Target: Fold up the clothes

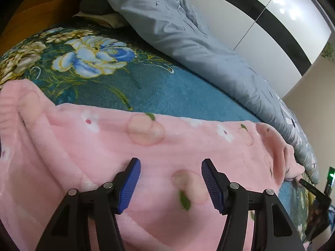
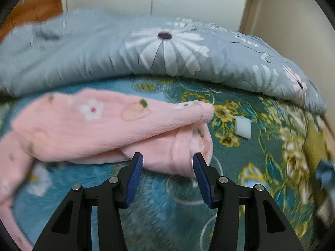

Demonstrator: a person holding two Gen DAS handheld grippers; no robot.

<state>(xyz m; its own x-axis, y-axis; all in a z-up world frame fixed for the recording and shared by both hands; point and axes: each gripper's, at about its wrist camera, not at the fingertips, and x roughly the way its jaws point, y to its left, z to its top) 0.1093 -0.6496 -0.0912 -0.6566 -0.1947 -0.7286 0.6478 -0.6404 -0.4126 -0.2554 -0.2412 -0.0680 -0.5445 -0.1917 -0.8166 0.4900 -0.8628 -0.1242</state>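
Observation:
A pink fleece garment (image 1: 129,150) with white flowers and peach prints lies spread on the teal floral blanket (image 1: 167,92). My left gripper (image 1: 170,165) hovers open just over its middle, blue pads apart, nothing pinched between them. In the right wrist view the same pink garment (image 2: 108,129) shows a folded end with a cuff. My right gripper (image 2: 167,159) is open right in front of that cuff, its pads (image 2: 136,175) on either side and not pressing. At the left view's far right edge the right gripper (image 1: 314,194) shows beside the garment's end.
A rumpled grey-blue duvet (image 2: 163,58) with white daisies is heaped along the far side of the bed. A small white square object (image 2: 242,128) lies on the blanket (image 2: 261,146) right of the garment. White wardrobe doors (image 1: 261,25) stand behind, wooden furniture (image 1: 41,10) at the left.

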